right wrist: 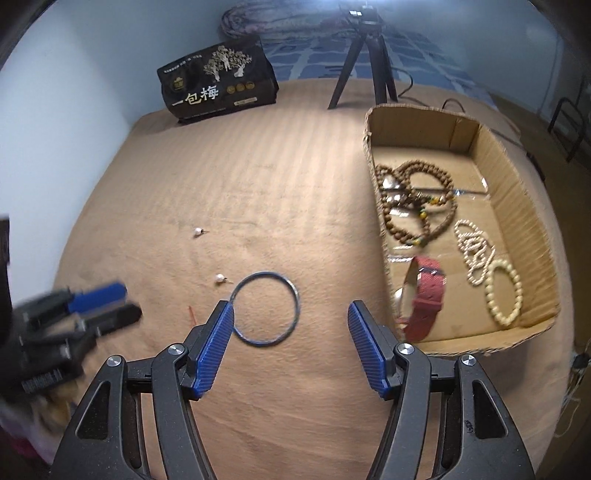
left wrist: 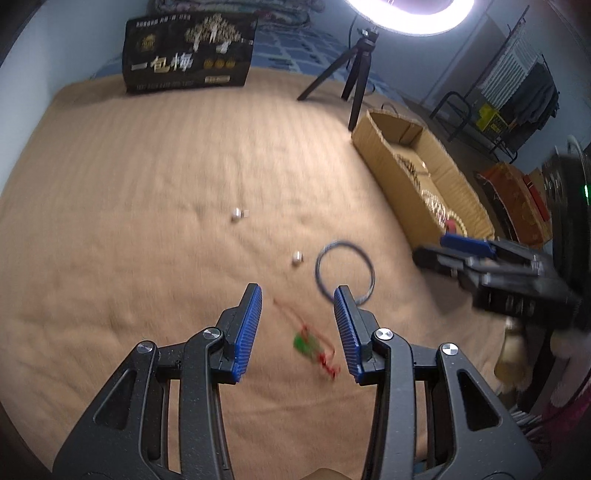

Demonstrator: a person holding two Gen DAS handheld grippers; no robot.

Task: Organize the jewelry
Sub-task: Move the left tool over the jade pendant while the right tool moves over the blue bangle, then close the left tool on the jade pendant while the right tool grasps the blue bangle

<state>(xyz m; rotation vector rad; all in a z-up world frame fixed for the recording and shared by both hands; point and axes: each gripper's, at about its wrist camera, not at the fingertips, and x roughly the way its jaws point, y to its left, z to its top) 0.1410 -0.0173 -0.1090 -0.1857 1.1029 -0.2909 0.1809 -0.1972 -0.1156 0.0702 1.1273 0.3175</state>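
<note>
A blue bangle (right wrist: 265, 309) lies flat on the tan blanket, also in the left wrist view (left wrist: 344, 272). Two pearl earrings (right wrist: 220, 278) (right wrist: 198, 232) lie left of it. A red string with a green charm (left wrist: 310, 341) lies between the fingers of my left gripper (left wrist: 298, 301), which is open and empty. My right gripper (right wrist: 291, 314) is open and empty, its left fingertip (right wrist: 223, 314) at the bangle's near left rim. A cardboard box (right wrist: 532, 221) on the right holds brown beads (right wrist: 413, 199), a red strap (right wrist: 424, 302) and white bead bracelets (right wrist: 506, 295).
A black printed bag (right wrist: 218, 83) stands at the back of the bed. A tripod (right wrist: 365, 59) with a ring light (left wrist: 410, 14) stands behind the box. The wall is on the left. A chair and clutter lie past the bed's right edge (left wrist: 517, 110).
</note>
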